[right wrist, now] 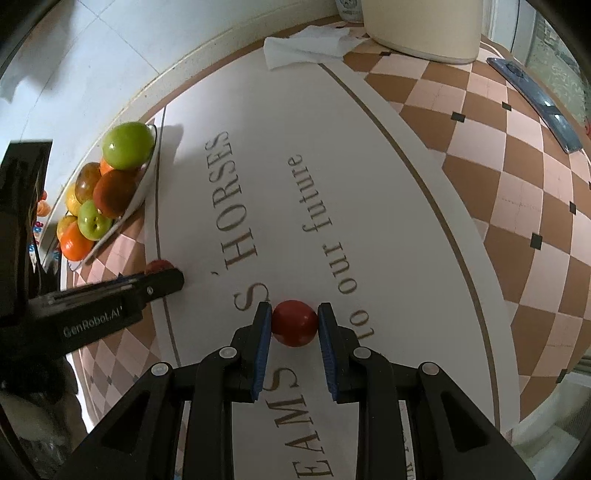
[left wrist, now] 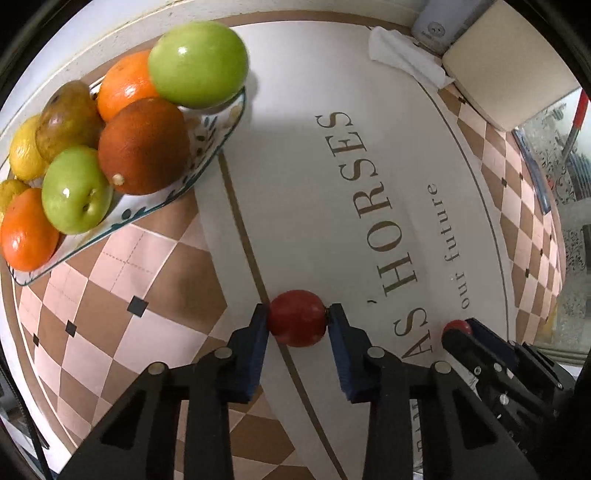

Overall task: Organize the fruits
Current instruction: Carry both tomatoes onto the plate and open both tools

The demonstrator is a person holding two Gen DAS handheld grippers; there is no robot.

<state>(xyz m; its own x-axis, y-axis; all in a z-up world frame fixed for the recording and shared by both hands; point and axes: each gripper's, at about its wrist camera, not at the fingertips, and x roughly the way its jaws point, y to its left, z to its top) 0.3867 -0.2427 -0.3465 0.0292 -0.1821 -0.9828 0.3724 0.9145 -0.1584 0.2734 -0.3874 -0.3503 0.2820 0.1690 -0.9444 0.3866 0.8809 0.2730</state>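
My left gripper (left wrist: 297, 318) is shut on a small red fruit (left wrist: 297, 317) that rests on the tablecloth; both blue pads press its sides. In the right wrist view that same gripper (right wrist: 162, 275) reaches in from the left, and only the top of its red fruit (right wrist: 159, 265) shows. My right gripper (right wrist: 294, 322) is shut on a second small red fruit (right wrist: 295, 322), also low on the cloth. From the left wrist view this second fruit (left wrist: 455, 326) peeks out beside the right gripper (left wrist: 466, 329). A patterned plate (left wrist: 207, 147) at upper left carries a heap of green apples, oranges, a lemon and a pear.
A printed tablecloth (left wrist: 388, 155) with brown and pink checks covers the table. A crumpled white tissue (right wrist: 306, 46) and a cream container (right wrist: 421, 26) stand at the far edge. A flat dark-blue strip (right wrist: 535, 107) lies at the right. The plate of fruit (right wrist: 146, 184) sits by the wall.
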